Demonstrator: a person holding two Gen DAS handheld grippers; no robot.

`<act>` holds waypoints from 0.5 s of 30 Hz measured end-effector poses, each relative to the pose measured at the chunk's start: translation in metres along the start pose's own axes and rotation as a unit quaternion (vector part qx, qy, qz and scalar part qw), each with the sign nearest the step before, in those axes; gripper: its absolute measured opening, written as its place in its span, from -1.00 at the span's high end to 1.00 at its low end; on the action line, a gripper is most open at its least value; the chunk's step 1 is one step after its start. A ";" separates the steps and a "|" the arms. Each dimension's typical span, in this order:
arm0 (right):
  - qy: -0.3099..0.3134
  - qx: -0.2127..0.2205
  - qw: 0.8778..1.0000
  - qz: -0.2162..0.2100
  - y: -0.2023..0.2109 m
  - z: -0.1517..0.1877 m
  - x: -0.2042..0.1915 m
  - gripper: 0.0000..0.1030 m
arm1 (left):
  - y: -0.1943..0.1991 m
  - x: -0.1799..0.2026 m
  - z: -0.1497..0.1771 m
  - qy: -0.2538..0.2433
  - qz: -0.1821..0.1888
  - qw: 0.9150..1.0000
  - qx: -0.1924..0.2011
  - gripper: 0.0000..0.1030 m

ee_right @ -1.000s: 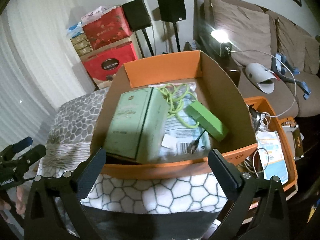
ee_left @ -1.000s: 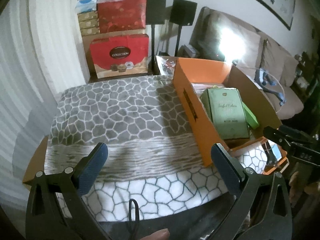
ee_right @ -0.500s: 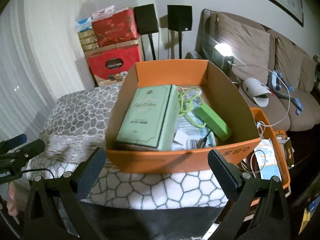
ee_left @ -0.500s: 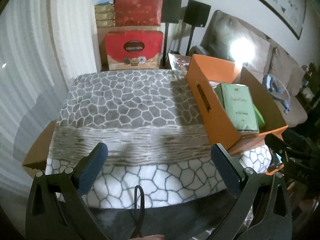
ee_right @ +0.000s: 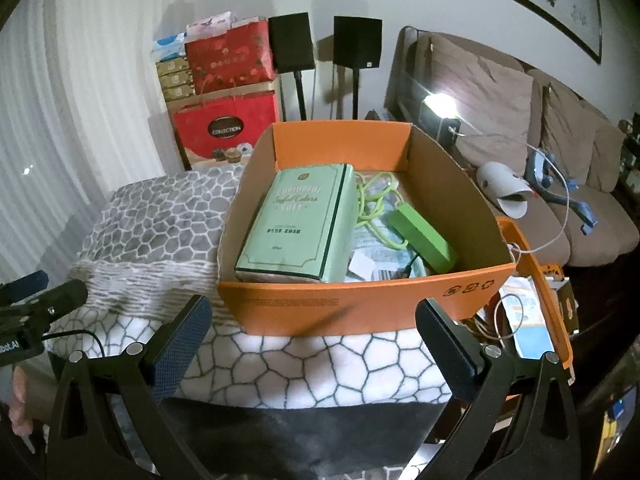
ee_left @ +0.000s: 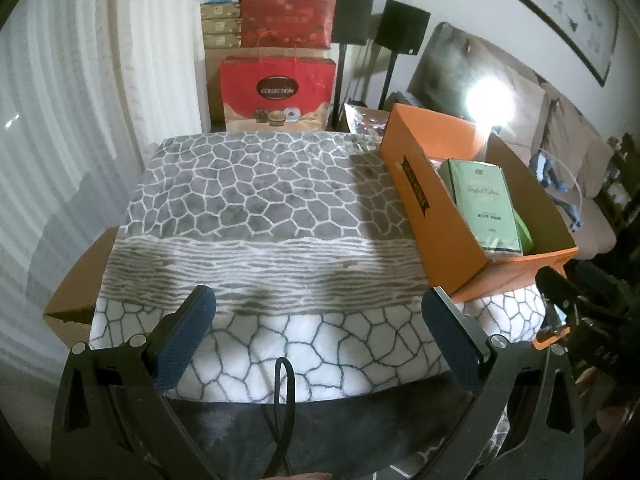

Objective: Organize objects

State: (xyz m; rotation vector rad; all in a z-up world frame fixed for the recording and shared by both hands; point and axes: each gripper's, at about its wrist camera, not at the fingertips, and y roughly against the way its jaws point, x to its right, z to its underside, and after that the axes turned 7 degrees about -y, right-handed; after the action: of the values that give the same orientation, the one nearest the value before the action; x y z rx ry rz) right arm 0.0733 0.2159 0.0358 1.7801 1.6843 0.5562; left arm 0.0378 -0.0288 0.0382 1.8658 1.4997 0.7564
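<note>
The left claw [ee_left: 318, 332] hangs with its blue-padded fingers spread wide and nothing between them, above the near edge of the surface draped in a grey-and-white pebble-patterned blanket [ee_left: 256, 200]. The right claw [ee_right: 312, 336] is likewise spread wide and holds nothing, hovering just short of the near wall of the open orange cardboard box [ee_right: 360, 308].

In the left wrist view that box [ee_left: 436, 216] stands on the blanket at about 2 o'clock, along the right edge of the surface. Inside it, seen from the right wrist, a pale green rectangular carton with printed lettering [ee_right: 296, 228] lies flat against the 9 o'clock side. A bright green block-shaped charger [ee_right: 422, 240] lies at about 3 o'clock of the carton, tilted on white paper packets [ee_right: 366, 264], and a coiled lime-green cable [ee_right: 374, 196] lies behind it toward 12 o'clock.

Beyond the surface, at 12 o'clock in the left view, stands a red gift bag marked COLLECTION [ee_left: 278, 94] beneath stacked red and tan boxes [ee_left: 286, 20]. A brown cushioned sofa [ee_right: 560, 128] runs along the 2 o'clock side.
</note>
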 end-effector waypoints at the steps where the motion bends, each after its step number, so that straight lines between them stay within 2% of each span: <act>1: 0.000 0.002 1.000 0.000 0.001 0.000 -0.001 -0.99 | 0.000 0.001 0.000 0.000 -0.001 1.000 -0.001 -1.00; 15: 0.004 0.015 1.000 0.004 0.006 -0.001 -0.004 -0.99 | 0.001 0.000 0.001 0.003 -0.007 1.000 0.004 -1.00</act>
State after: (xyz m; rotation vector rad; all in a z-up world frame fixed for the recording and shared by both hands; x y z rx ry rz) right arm 0.0765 0.2119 0.0412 1.8084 1.7004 0.5450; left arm 0.0394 -0.0290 0.0380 1.8595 1.5196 0.7517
